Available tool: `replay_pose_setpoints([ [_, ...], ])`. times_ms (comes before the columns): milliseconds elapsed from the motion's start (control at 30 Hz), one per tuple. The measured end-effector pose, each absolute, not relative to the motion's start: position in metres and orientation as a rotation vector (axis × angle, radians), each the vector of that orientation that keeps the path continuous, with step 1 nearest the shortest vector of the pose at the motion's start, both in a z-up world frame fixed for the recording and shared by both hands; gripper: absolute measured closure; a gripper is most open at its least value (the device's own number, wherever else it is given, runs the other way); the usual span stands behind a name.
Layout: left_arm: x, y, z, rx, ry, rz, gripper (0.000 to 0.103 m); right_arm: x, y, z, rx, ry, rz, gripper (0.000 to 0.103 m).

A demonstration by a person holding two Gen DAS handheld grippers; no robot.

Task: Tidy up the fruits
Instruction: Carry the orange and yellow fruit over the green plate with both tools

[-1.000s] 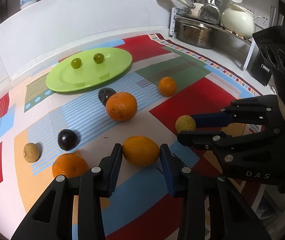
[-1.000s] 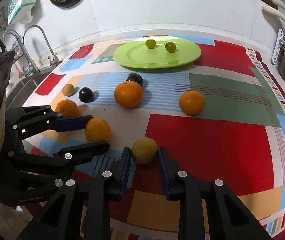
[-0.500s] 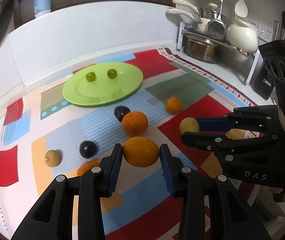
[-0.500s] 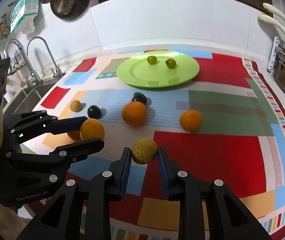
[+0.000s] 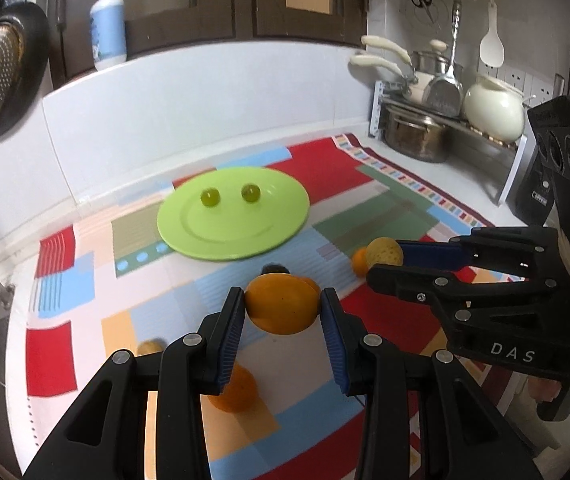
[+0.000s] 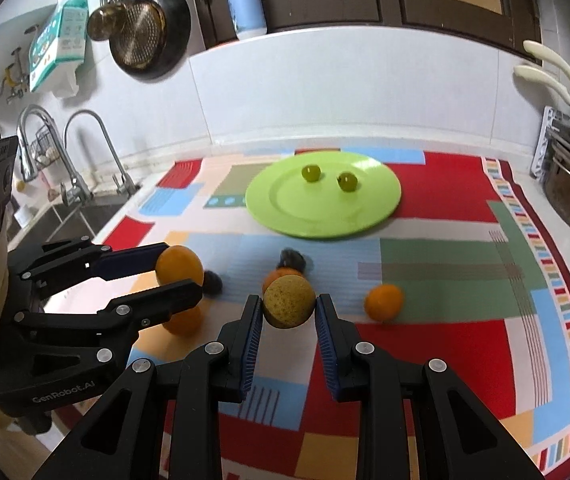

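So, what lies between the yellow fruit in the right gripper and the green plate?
In the right wrist view: an orange and a dark plum, then bare cloth.

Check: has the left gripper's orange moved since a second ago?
Yes. The orange, clamped in the left gripper, has risen off the mat, closer to the green plate.

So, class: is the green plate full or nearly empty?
Nearly empty: the green plate holds only two grapes, the rest of its surface bare.

Dark fruit blurred; orange half-hidden behind claw.
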State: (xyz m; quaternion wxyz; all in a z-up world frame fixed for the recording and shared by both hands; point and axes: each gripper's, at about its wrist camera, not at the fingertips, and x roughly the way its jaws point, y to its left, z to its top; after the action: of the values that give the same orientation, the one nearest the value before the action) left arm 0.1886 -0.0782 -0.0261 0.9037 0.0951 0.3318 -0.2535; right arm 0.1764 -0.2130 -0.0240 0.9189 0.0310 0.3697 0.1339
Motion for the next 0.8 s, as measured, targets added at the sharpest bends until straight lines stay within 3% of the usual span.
replay_pose_setpoints([
  [800,0.246,-0.064,0.019,0.188,0.578,-0.471,0.065,0.233,-0.199,0.021,0.071,0.628,0.282,0.075],
])
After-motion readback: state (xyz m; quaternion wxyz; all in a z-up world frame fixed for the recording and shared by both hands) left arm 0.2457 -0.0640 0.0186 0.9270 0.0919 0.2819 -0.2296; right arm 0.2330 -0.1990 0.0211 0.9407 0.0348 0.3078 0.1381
